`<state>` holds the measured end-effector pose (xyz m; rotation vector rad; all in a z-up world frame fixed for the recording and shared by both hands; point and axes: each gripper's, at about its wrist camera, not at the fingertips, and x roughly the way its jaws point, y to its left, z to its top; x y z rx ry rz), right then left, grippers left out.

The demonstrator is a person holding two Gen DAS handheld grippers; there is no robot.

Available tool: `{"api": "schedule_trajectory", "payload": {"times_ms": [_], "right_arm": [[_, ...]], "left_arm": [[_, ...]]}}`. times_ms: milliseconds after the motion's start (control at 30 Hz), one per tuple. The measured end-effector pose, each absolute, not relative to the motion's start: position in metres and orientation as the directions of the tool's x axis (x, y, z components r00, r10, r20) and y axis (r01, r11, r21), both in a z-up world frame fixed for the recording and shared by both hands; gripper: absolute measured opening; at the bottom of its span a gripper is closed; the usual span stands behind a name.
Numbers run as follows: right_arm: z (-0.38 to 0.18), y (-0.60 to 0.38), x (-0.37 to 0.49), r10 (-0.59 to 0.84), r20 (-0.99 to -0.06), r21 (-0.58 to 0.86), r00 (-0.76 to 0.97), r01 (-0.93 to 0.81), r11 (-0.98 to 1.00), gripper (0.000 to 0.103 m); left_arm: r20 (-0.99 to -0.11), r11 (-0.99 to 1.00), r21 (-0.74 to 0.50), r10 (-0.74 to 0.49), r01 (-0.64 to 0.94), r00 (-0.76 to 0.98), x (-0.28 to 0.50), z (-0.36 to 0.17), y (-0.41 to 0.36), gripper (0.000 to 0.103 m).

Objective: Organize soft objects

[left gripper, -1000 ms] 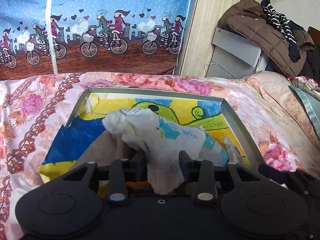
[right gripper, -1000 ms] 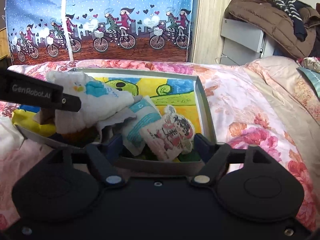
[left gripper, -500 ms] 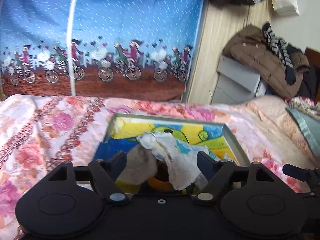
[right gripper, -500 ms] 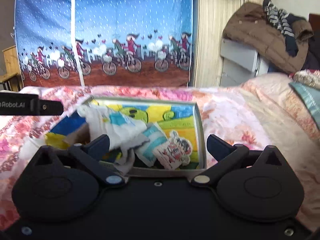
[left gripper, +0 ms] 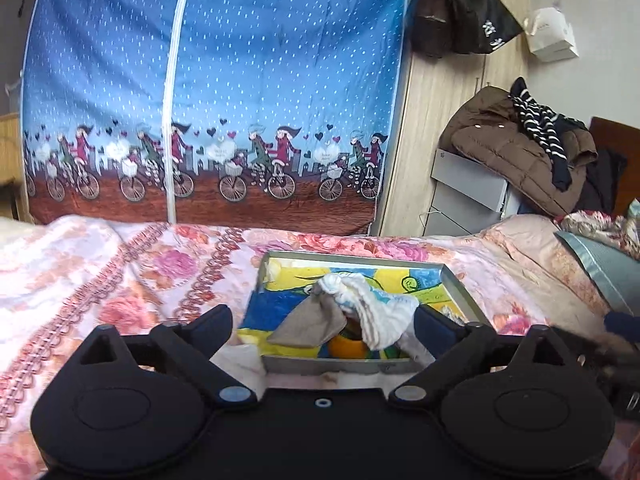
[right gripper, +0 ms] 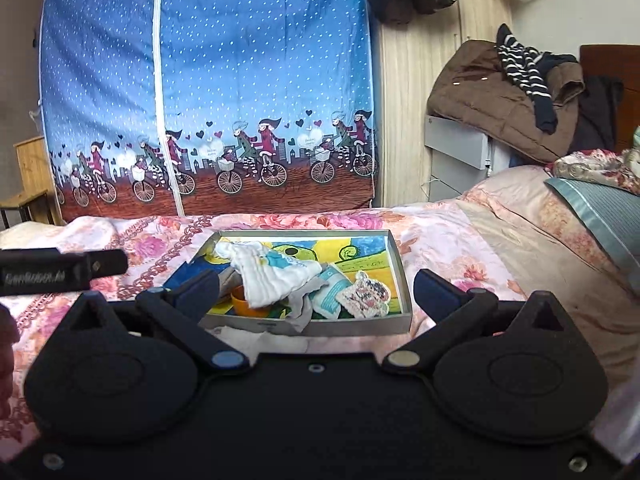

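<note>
Release is the change here: a second ago the left gripper (left gripper: 323, 322) was closed on the white crumpled cloth with blue print (left gripper: 374, 312), and the right gripper (right gripper: 316, 290) sat close around the small pink-and-white patterned pouch (right gripper: 366, 294). Now both grippers have drawn back and up from the shallow grey metal tray with a yellow, blue and green cartoon lining (right gripper: 404, 276), which looks smaller in both wrist views. The left gripper's jaws are opening, nearly at full spread, with nothing between them; the right gripper's jaws stand fully apart and empty.

The white cloth lies in the tray, draped over a grey-brown rag (left gripper: 312, 322) and an orange round cup (right gripper: 246, 300). A white pouch with teal stripes (right gripper: 330, 286) lies beside it, touching the patterned pouch at the tray's right end. The tray rests on the pink floral bedspread (left gripper: 132, 280).

Judging from this, the soft things are gathered in one container, loosely heaped rather than folded, so the sorting looks close to done.
</note>
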<state>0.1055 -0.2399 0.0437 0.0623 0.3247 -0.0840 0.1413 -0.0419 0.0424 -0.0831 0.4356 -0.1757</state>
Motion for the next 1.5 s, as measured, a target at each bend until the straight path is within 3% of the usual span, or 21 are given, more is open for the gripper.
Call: {"api": "schedule_trajectory", "payload": {"times_ms": [200,600,867,1500], "right_arm": [[0.044,-0.235,0.074,-0.077,-0.326,0.092,0.942,0.112,0.989,0.103],[0.035,-0.216,0.054,-0.112,-0.336,0.023,0.935,0.127,0.992,0.103],[0.034,-0.209,0.056,-0.118,-0.358,-0.033,0.926,0.114,0.993,0.103],[0.006,-0.214,0.070,-0.159,-0.503,-0.009,0.850,0.178,0.984,0.103]], "left_arm": [[-0.384,0.985,-0.047,-0.174,0.169,0.907,0.095,0.046,-0.023,0.102],[-0.364,0.985,-0.108,-0.165,0.135,0.917,0.040,0.044,0.011,0.102],[-0.427,0.985,-0.139,-0.150,0.100,0.891,0.031,0.025,0.021,0.102],[-0.481,0.986,0.002,-0.146,0.168,0.865,0.033,0.006,-0.008,0.102]]}}
